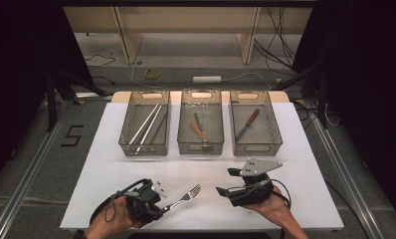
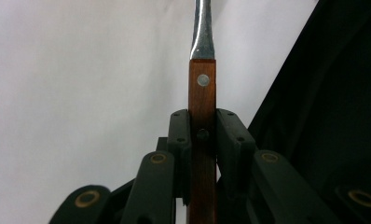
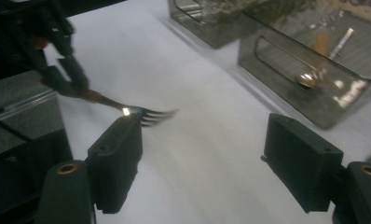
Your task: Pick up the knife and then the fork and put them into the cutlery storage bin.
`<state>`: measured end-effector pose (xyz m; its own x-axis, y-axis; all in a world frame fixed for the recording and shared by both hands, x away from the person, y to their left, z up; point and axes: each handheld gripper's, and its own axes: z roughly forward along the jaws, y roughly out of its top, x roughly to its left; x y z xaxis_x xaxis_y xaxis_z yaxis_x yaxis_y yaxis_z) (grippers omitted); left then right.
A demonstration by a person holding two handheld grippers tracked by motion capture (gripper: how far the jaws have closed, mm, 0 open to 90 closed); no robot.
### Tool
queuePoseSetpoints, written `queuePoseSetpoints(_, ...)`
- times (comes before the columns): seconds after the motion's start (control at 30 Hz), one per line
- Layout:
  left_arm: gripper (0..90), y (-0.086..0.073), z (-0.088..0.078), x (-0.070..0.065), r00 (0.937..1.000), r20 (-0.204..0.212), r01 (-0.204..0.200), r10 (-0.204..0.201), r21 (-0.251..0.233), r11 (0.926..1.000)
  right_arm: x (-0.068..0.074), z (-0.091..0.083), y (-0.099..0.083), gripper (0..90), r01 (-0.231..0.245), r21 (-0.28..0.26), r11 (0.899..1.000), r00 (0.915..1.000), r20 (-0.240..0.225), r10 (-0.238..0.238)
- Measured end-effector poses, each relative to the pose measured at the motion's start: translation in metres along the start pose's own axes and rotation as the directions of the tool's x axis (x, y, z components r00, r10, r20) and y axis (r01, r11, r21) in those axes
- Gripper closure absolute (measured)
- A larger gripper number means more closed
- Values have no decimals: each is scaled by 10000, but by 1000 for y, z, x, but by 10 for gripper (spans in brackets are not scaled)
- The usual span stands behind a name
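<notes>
A fork (image 1: pixel 184 197) with a brown wooden handle (image 2: pixel 202 121) and steel tines is gripped by my left gripper (image 1: pixel 153 205), held just above the white table near its front edge, tines pointing right and away. Both pads (image 2: pixel 180 140) press on the handle's sides in the left gripper view. From the right gripper view the fork (image 3: pixel 141 113) hangs at the left with blurred tines. My right gripper (image 1: pixel 225 181) sits at the front right, jaws wide apart with nothing between them (image 3: pixel 202 163).
Three clear bins stand in a row at the back of the table: the left bin (image 1: pixel 145 130) holds chopsticks, the middle bin (image 1: pixel 201 128) wooden-handled cutlery, the right bin (image 1: pixel 255 129) a knife. White table surface (image 1: pixel 111 164) lies between bins and grippers.
</notes>
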<state>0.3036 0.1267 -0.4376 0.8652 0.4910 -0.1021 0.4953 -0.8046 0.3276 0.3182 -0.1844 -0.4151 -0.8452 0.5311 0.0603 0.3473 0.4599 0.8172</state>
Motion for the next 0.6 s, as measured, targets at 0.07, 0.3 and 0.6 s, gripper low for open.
queuePoseSetpoints(0.07, 761, 8, 0, 0, 9998, 185, -109, 110, -45, 9999, 7, 1, 3, 286, 285, -58, 9996, 9995, -167, -286)
queuePoseSetpoints(0.3, 761, 28, 5, 0, 9980, 525, -355, 346, 161, 9992, 32, 11, 7, 286, 1301, 68, 9915, 9893, -679, -1294)
queuePoseSetpoints(0.6, 761, 46, 5, -2, 9934, 937, -691, 665, 242, 9973, 57, 34, 8, 291, 2864, 697, 9556, 9556, -928, -2796)
